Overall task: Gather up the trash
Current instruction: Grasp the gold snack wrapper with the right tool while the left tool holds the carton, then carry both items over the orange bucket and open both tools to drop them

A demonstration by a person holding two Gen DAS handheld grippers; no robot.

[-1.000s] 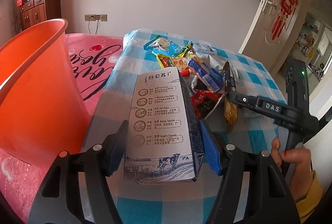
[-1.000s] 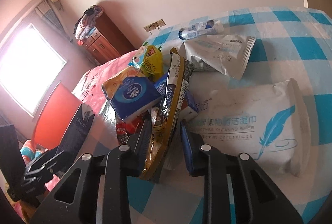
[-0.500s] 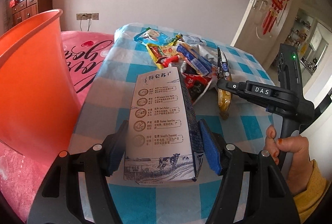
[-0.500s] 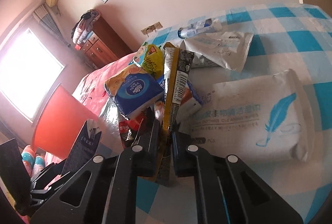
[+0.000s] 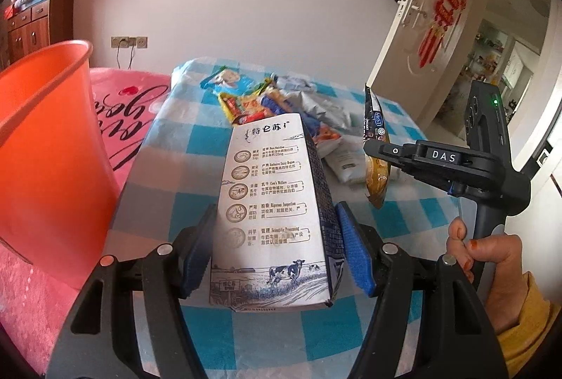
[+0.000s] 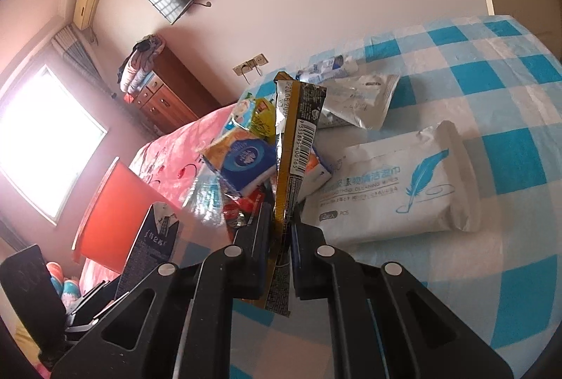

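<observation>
Left gripper [image 5: 275, 249] clamps the milk carton [image 5: 272, 217] while the right gripper [image 6: 281, 235], fingers pinched on a slim sachet [image 6: 293, 147], risks the limp foil apparently slipping before reaching the orange bin [image 5: 45, 147].

The left gripper [image 5: 274, 249] clamps a milk carton [image 5: 274, 214] between its blue-padded jaws, above the checked desk [image 5: 182, 168]. An orange bin [image 5: 49, 147] stands to the left. At right, a hand [image 5: 491, 259] holds the right gripper [image 5: 377, 149], which pinches a narrow yellow wrapper [image 5: 376, 182] clear of the litter pile [image 5: 281, 105].
</observation>
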